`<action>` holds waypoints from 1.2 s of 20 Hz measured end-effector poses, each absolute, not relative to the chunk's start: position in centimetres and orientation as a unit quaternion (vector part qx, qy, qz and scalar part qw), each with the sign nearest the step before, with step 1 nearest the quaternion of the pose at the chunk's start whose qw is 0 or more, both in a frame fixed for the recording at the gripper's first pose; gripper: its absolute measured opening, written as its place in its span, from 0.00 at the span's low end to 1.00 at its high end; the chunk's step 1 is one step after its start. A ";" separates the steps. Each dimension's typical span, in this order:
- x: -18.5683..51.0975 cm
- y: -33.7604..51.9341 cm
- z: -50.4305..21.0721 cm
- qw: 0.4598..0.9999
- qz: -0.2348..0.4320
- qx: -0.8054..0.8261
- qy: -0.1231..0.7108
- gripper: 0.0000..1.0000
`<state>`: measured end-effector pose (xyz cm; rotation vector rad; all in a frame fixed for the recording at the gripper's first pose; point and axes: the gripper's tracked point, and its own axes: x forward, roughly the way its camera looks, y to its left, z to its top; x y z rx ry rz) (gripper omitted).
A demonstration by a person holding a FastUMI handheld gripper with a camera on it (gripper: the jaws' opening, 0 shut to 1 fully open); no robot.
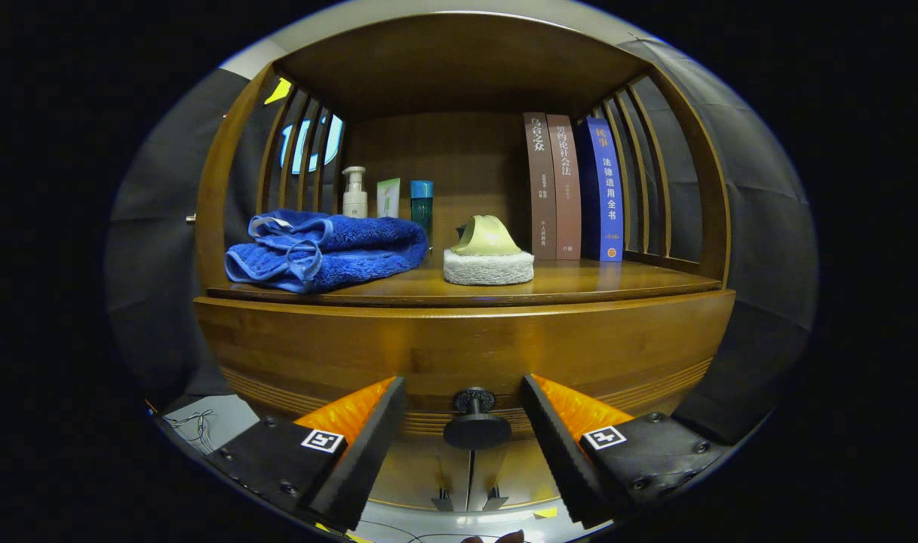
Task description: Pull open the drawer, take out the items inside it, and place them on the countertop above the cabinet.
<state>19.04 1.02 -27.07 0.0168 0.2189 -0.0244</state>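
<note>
Wooden cabinet [459, 347] standing against the booth's dark cloth wall, its countertop [579, 283] sitting under an upper shelf with slatted sides. Already carrying, on that countertop: a folded blue towel [326, 253] toward 1 side, a scrubbing sponge with a pale handle [487, 256] at the middle, 3 upright books [573, 188] leaning against the slats on the other side, and a pump bottle [354, 193], a small carton [388, 197] and a teal bottle [422, 204] lined up along the back.

Below, drawer front [459, 354] sitting flush and closed, so contents hidden; impossible to tell whether anything is lying inside. Fitting either a drawer waiting to be opened or 1 emptied onto the countertop and shut again.

Gripper [462, 411] hanging spread wide, 1 finger on either side of the dark round knob [475, 422], neither finger pressing on it. Straddling the knob this way, squarely and level, likely for the sake of a straight pull along the drawer's travel.
</note>
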 end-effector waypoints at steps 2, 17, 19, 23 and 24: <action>19.0 1.1 -27.0 0.993 -0.016 0.010 0.113 1.00; 13.3 2.4 -19.4 0.994 0.005 0.024 0.106 1.00; 11.6 2.9 -16.1 0.996 0.007 0.025 0.089 0.99; 8.8 3.9 -8.5 0.999 0.008 0.019 0.048 1.00; 8.2 4.1 -6.8 0.999 0.010 0.020 0.039 0.99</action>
